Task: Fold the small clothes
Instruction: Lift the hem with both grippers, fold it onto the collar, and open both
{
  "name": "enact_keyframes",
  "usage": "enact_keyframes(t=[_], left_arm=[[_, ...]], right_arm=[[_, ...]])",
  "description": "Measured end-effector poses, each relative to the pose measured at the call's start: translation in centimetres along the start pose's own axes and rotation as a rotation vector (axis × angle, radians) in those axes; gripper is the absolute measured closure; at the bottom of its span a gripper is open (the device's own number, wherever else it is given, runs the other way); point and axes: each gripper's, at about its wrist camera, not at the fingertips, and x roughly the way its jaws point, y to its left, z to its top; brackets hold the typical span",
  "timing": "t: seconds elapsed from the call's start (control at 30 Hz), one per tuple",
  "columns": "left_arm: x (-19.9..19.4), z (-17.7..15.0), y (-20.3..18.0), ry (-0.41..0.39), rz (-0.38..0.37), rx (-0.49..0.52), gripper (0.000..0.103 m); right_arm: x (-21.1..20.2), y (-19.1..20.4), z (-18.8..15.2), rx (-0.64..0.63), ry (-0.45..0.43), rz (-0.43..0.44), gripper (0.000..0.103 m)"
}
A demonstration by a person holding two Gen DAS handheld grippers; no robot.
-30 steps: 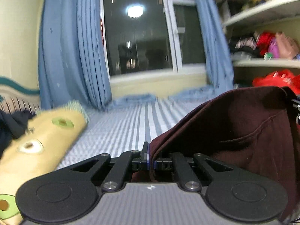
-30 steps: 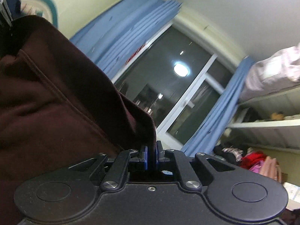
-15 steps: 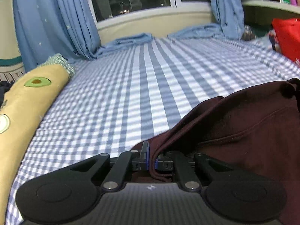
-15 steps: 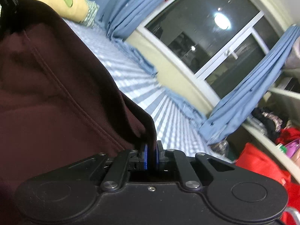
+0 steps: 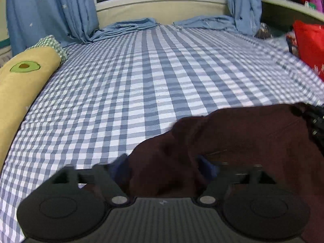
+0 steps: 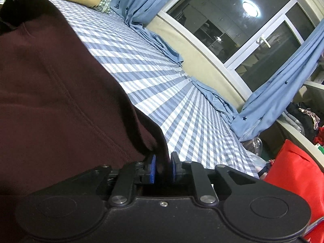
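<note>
Two grippers are in my view, both low over the bed with its blue-and-white checked sheet (image 5: 141, 85). My left gripper (image 5: 164, 168) has its jaws opening and already spread wide; the blue pads (image 5: 206, 168) look blurred, and the dark maroon knit garment (image 5: 232, 141) slumps loosely between them without being pressed. From that gripper the garment spreads ahead and off to the right, lying on the sheet, where it meets the dark edge of the other tool at the far right of the view.

My right gripper (image 6: 163, 169) is also opening: its blue pads stand slightly apart, with a fold of the same maroon garment (image 6: 50, 93) hanging down in the gap. I cannot tell whether the cloth touches either pad. The bulk of the garment lies to the left of this gripper, a stitched seam running across it.

Ahead and left of the left gripper lies a long yellow bolster printed with avocados (image 5: 22, 77), with a green checked end. Straight ahead, beyond the sheet, light blue curtains with small stars (image 5: 50, 10) pool on the bed below a dark window (image 6: 232, 24). To the right of both grippers sits a bright red bag (image 6: 291, 174) beside cluttered shelves.
</note>
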Motion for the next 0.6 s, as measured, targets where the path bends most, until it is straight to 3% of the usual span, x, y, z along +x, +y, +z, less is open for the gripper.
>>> enact_keyframes(t=[0.03, 0.1, 0.13, 0.2, 0.23, 0.33, 0.43, 0.6], left_arm=[[-0.5, -0.1, 0.5, -0.007, 0.006, -0.021, 0.009], [-1.6, -0.5, 1.4, -0.013, 0.027, -0.053, 0.007], [-2.3, -0.9, 1.8, -0.008, 0.041, -0.068, 0.007], [-3.9, -1.8, 2.6, -0.008, 0.065, -0.088, 0.005], [-4.7, -2.6, 3.0, -0.022, 0.071, -0.091, 0.003], [-7.1, -5.1, 4.0, -0.069, 0.090, -0.115, 0.001], [-8.5, -7.0, 4.4, -0.076, 0.094, -0.171, 0.001], [-11.4, -9.7, 4.7, -0.128, 0.017, -0.266, 0.001]], right_arm=[[0.0, -0.1, 0.0, -0.001, 0.000, -0.005, 0.078], [-0.3, -0.2, 0.0, 0.003, -0.008, -0.020, 0.050], [-0.3, -0.5, 0.0, 0.007, -0.016, -0.020, 0.043], [-0.6, -1.4, -0.1, 0.027, -0.026, -0.016, 0.012], [-0.9, -2.0, -0.1, 0.039, -0.032, -0.011, 0.003], [-1.7, -3.8, -0.6, 0.057, -0.026, 0.074, 0.001], [-3.0, -5.5, -1.0, 0.062, -0.016, 0.078, 0.001], [-6.9, -8.6, -2.8, 0.238, -0.010, 0.134, 0.000]])
